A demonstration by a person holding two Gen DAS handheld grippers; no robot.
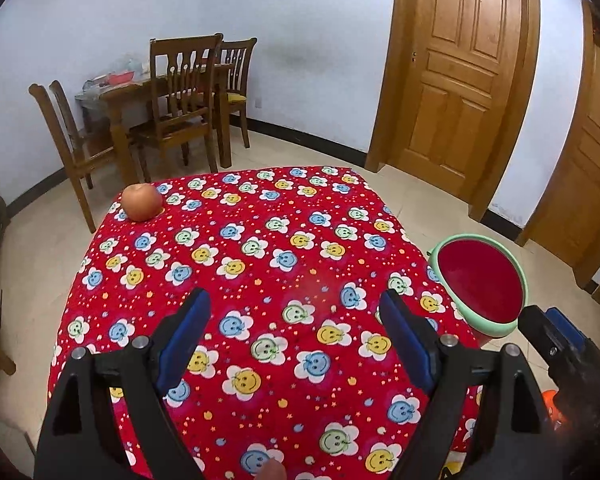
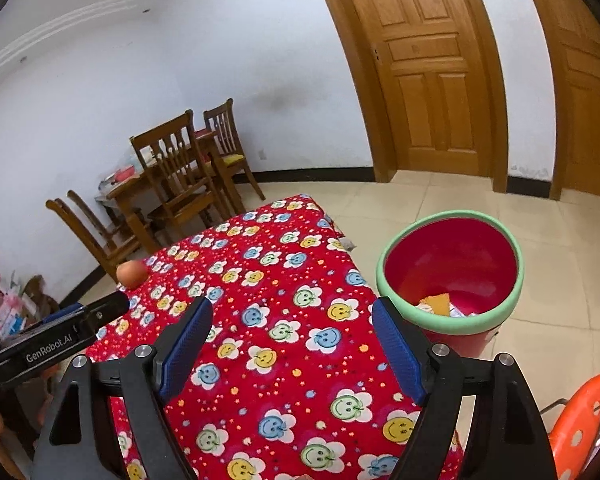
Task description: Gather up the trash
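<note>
Left gripper point(image 1: 296, 340): nearest the left wrist lens, jaws spread wide, blue pads facing each other over the cloth, nothing between them, touching nothing.
Tablecloth point(image 1: 260, 264): red, printed with smiling flowers in blue, yellow and green; it covers the whole table top under both tools.
Apple point(image 1: 141, 201): sits upright on the far left corner of the tablecloth, well apart from both grippers; in the right wrist view it shows at the cloth's left edge point(image 2: 131, 274).
Dining set point(image 1: 172, 92): dark wooden table and chairs against the back wall, left of centre, with some red and clear things on top that are too small to tell.
Door point(image 1: 460, 72): brown panelled wood, shut, in the back wall to the right.
Right gripper point(image 2: 292, 342): jaws held wide apart, empty, hovering over the right half of the tablecloth; its black tip also shows at the right edge of the left wrist view.
Trash bin point(image 2: 512, 280): red bucket with a pale green rim, standing on the tiled floor just beside the table's right side.
Trash point(image 2: 438, 304): an orange-yellow scrap and some pale wrappers lie at the bottom of the trash bin.
Stool point(image 2: 580, 420): orange plastic with holes, at the lower right corner.
</note>
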